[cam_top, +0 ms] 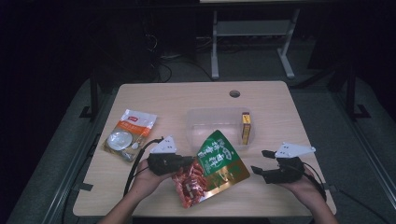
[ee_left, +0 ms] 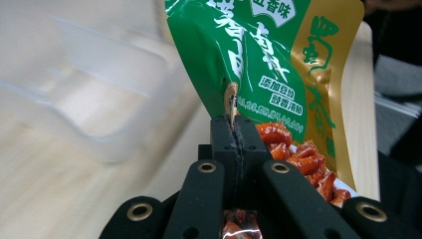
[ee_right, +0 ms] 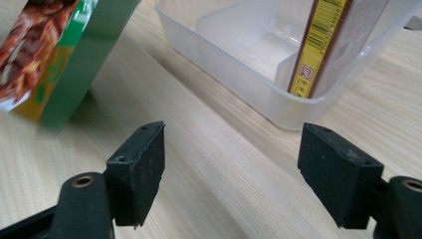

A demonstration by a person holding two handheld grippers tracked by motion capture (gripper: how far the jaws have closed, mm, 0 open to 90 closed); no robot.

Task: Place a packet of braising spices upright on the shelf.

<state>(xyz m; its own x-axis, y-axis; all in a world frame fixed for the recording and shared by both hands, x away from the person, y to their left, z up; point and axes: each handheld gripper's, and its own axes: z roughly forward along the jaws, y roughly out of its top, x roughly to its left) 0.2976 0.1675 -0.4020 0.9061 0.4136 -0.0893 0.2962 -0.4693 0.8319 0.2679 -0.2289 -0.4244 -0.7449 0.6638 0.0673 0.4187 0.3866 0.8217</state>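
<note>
Here, a pale wooden worktop [cam_top: 280,107] with rounded corners and a round cable hole near its far edge stands in a dark room, over grey floor and white desk legs. The glossy green-and-gold snack pouch [cam_top: 215,165] printed with red sausage pieces sits lifted off the worktop near the front edge at the middle, its long axis slanting from the near-left up toward the clear plastic tub [cam_top: 205,123]. The left gripper [ee_left: 234,124] is pinched tight on the pouch's edge. The right gripper [cam_top: 263,161] rests near the front right corner, jaws wide apart with nothing between them. A yellow-and-brown carton [cam_top: 245,127] stands in the tub; an orange-and-white packet [cam_top: 130,133] lies near the left edge.
</note>
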